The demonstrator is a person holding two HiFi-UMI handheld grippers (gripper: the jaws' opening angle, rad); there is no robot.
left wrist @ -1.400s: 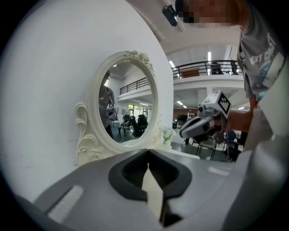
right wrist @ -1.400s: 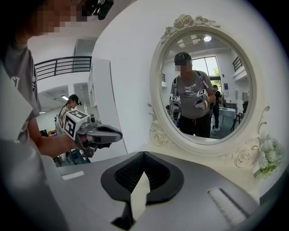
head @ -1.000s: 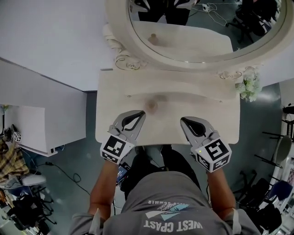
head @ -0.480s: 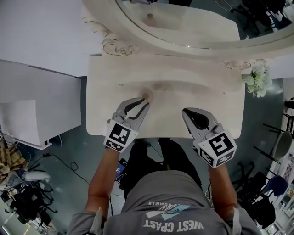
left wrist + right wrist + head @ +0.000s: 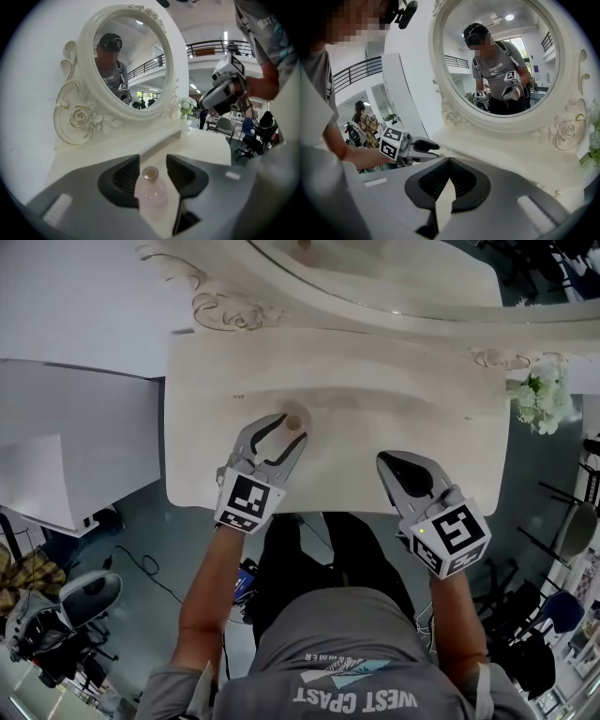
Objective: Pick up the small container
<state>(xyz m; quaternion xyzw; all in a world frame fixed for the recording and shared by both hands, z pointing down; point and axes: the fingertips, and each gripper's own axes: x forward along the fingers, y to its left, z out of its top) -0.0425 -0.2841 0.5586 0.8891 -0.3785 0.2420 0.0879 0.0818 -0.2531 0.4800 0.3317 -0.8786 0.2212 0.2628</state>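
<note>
The small container is a pale pink bottle (image 5: 294, 420) with a brownish cap, standing upright on the cream dressing table (image 5: 403, 409). My left gripper (image 5: 286, 427) reaches around it with its jaws opening. In the left gripper view the bottle (image 5: 151, 193) stands between the two dark pads (image 5: 123, 177), with a little space beside its neck. My right gripper (image 5: 391, 460) hovers shut and empty over the table's front edge, right of the bottle. Its jaws (image 5: 448, 160) meet at the tip.
A large oval mirror (image 5: 131, 61) in an ornate cream frame stands at the table's back. White flowers (image 5: 542, 399) sit at the back right corner. A white cabinet (image 5: 56, 446) stands to the left. Cables and chairs lie on the floor around.
My left gripper moved forward to the bottle and its jaws went from shut to spread around it. The right gripper stayed near the front edge.
</note>
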